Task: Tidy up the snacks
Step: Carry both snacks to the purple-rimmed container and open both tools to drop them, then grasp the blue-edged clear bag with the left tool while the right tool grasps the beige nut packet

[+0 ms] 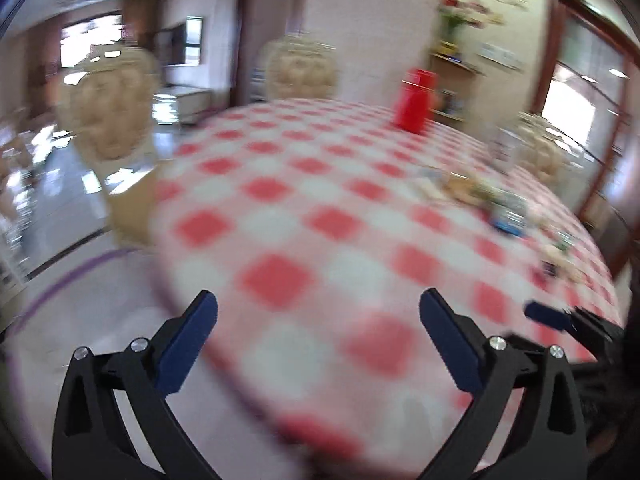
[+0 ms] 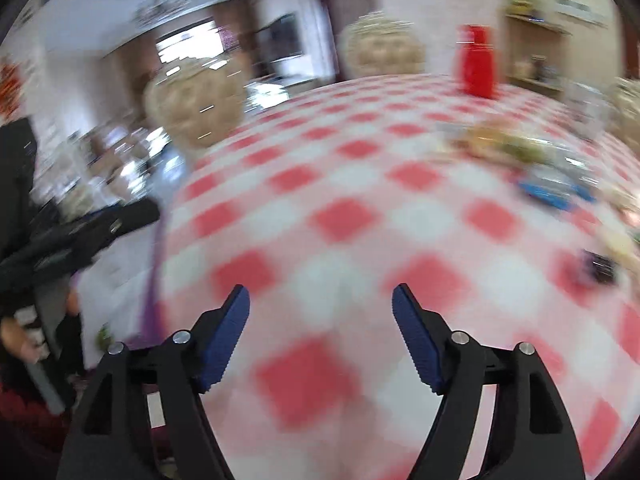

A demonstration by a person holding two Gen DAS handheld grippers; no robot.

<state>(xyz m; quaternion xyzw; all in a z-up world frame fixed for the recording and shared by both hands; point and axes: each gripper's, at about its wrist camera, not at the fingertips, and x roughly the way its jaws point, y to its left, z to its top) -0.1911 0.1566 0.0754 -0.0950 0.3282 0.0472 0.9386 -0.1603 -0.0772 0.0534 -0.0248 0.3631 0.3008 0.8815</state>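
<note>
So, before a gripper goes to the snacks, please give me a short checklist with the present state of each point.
1. Left gripper open, nothing between its jaws: ok.
2. Right gripper open, nothing held: ok.
3. Snack pile in view, far right on the checked tablecloth: ok.
4. Single snack types readable: cannot tell, pictures blurred.
5. Red container standing apart from the snacks: ok.
6. Cloth in front of both grippers free of objects: ok.

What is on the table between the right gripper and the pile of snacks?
Nothing but bare checked tablecloth. In the right wrist view the open, empty right gripper hovers low, and the blurry snacks lie far off to the upper right.
</note>
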